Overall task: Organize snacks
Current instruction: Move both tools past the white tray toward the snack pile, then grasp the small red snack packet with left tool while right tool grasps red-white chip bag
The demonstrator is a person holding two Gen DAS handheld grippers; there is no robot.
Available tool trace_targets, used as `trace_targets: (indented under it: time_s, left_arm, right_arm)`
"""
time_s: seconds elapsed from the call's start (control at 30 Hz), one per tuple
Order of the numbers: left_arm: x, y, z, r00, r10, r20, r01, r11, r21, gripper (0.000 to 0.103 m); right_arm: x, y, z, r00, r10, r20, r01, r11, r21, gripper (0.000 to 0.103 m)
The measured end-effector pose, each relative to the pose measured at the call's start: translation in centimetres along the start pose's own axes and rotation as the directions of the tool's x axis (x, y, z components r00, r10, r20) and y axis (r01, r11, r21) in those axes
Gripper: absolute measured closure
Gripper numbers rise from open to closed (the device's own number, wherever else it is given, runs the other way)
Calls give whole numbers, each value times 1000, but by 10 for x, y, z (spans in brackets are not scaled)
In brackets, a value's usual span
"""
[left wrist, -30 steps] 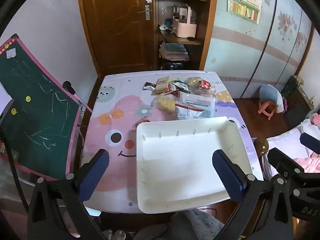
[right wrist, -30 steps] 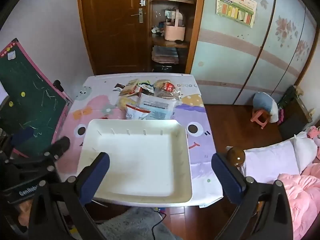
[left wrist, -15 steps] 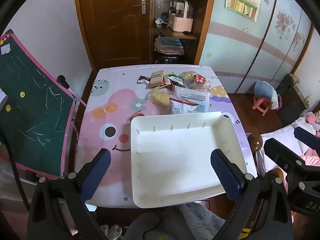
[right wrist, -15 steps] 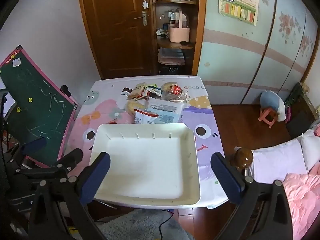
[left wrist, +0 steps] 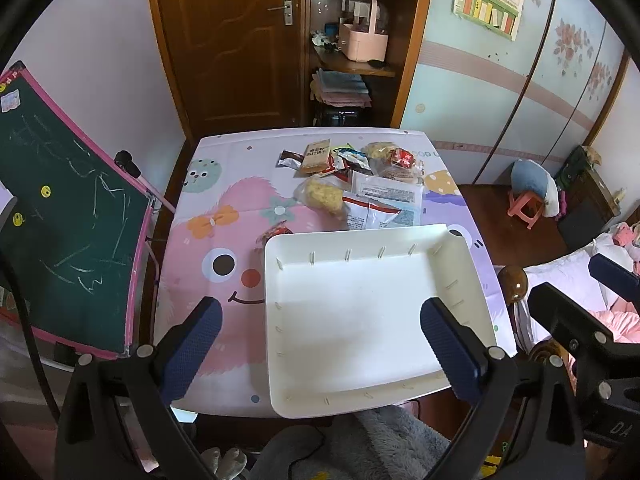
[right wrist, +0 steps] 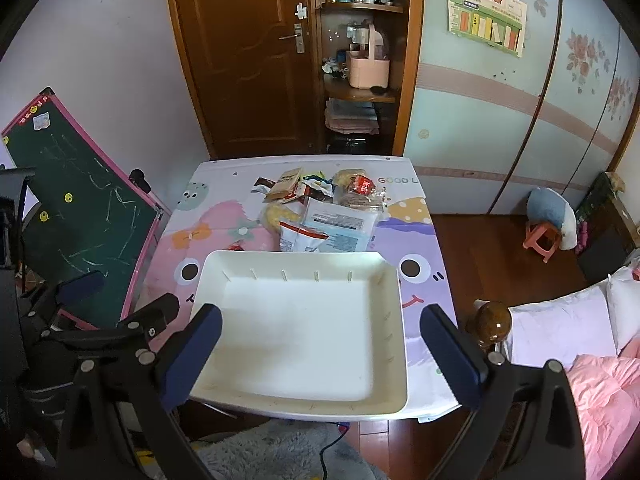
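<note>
Both grippers have pulled back and higher above the desk, left gripper and right gripper with jaws wide open and empty. The white tray lies empty at the near edge, the snack packets heaped beyond it; sorting has apparently not begun.

A matt white plastic tray sits on printed cloth beside crinkly glossy snack wrappers.

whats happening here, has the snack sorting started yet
Not yet. A person holds a two-finger tool in each hand; the left tool and right tool both hang open above the near table edge, holding nothing. The white tray has nothing in it. The snack packets lie piled beyond it on the cartoon tablecloth.
</note>
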State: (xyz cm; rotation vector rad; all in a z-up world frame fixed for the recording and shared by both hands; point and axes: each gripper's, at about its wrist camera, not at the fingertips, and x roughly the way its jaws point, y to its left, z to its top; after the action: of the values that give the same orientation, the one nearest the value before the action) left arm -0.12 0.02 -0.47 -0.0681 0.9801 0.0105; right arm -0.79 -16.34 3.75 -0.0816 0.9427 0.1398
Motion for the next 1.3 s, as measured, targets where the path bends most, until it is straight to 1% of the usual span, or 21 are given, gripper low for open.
trace_targets:
  time_s: [0.3,0.6,0.87,1.13,1.3]
  left_arm:
    - [-2,-2,11,1000,16,9,-16,1000,6,4]
    - [0,-1,14,1000,19,7,-19,1000,3,4]
    - [-1,-2,19,999,41,9,-41,999,-11,4]
    - [1,-5,23,998,58,17,-58,998,-20,4]
    - [3,-6,28,997,74,24,-74,997,-29,4]
  right_arm:
    - [-1,-2,2,1000,2,12,-2,1000,-5,3]
    - [0,-2,1,1000,3,12,-3,1000,-4,3]
    - [1,-2,2,1000,19,22,-19,1000,-10,3]
    - [6,-10,11,999,40,20,-40,999,-17,8]
    - [12,-13,17,998,53,19,-52,998,-29,9]
